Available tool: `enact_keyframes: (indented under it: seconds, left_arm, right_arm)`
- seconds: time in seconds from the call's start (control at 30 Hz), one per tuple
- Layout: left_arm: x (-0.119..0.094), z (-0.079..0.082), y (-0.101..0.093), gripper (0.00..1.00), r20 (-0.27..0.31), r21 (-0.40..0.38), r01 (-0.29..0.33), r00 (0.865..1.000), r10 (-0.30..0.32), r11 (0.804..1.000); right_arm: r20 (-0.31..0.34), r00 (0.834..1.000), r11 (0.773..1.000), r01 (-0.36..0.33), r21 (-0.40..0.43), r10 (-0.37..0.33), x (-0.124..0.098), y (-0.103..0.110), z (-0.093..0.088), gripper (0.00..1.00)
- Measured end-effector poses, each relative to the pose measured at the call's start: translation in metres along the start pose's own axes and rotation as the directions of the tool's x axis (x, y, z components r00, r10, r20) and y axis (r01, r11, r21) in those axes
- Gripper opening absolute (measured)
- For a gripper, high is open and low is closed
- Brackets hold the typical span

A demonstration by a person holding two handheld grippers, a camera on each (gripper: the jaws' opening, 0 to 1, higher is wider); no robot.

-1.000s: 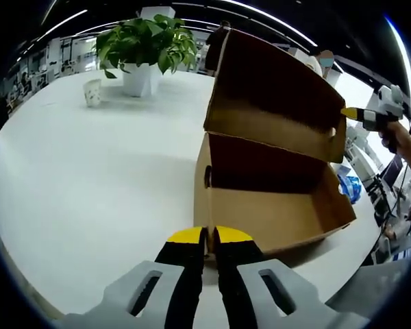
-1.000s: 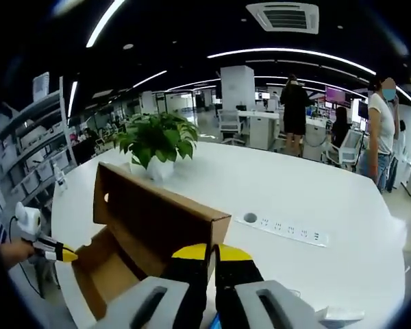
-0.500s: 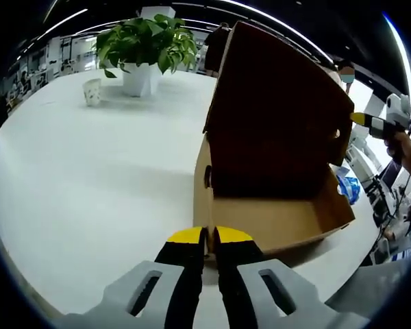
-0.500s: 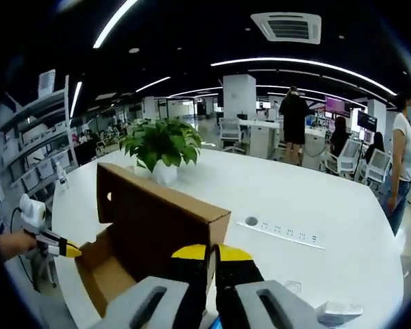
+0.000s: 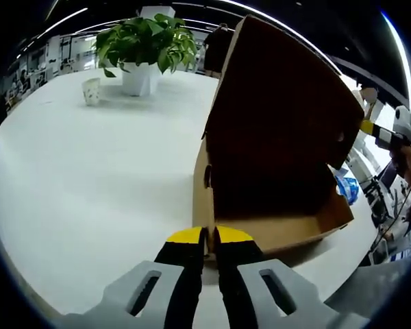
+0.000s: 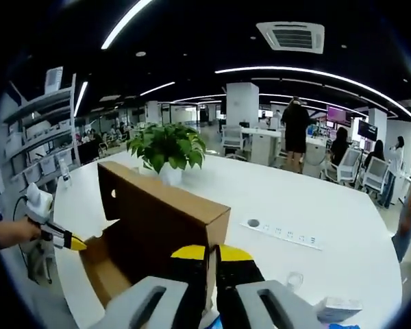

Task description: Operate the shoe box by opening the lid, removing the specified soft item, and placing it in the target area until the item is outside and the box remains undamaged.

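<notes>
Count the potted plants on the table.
1. The potted plant stands at the table's far side, beyond the box; more could be hidden behind the raised lid.

No readable text, label or number appears anywhere here.

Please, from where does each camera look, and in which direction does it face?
Left gripper view: rides on the left gripper, low at one end of the shoe box, facing along the table toward the potted plant; its jaws are closed on the box wall.
Right gripper view: rides on the right gripper at the raised lid, facing across the table toward the office; its jaws pinch the lid edge.
Shared: box, lid, plant, table, and each view shows the other gripper at its edge.
</notes>
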State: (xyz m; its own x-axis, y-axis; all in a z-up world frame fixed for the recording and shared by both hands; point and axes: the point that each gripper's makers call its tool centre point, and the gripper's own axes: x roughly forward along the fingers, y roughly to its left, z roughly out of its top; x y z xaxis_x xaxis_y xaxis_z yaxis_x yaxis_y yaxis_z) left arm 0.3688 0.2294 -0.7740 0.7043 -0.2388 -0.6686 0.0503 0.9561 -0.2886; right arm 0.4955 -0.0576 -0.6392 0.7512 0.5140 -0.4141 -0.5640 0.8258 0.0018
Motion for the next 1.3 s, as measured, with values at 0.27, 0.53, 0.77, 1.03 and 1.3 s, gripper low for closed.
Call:
enact_keyframes:
  seconds: [0.27, 0.53, 0.77, 1.03, 1.3]
  left_arm:
    - [0.000, 0.000, 0.000, 0.04, -0.003, 0.008, 0.002, 1.000, -0.002, 1.000]
    - [0.000, 0.000, 0.000, 0.04, -0.006, 0.024, 0.010, 1.000, -0.010, 1.000]
    - [0.000, 0.000, -0.002, 0.05, -0.025, 0.078, 0.007, 1.000, -0.005, 0.997]
    - [-0.006, 0.007, 0.002, 0.05, 0.005, 0.088, -0.006, 1.000, 0.005, 0.996]
    - [-0.019, 0.037, 0.002, 0.08, 0.069, 0.107, -0.015, 0.998, 0.008, 0.994]
  right_arm:
    - [0.016, 1.000, 1.000, 0.001, 0.009, -0.001, -0.010, 0.007, -0.006, 0.00]
    - [0.029, 1.000, 0.999, 0.004, 0.041, -0.005, -0.020, 0.016, -0.015, 0.00]
    - [0.035, 0.999, 0.999, 0.007, 0.044, -0.008, -0.028, 0.024, -0.023, 0.00]
    - [0.048, 0.999, 0.999, 0.005, 0.044, -0.007, -0.037, 0.034, -0.027, 0.01]
    - [0.043, 0.999, 0.998, -0.003, 0.059, 0.000, -0.040, 0.037, -0.034, 0.01]
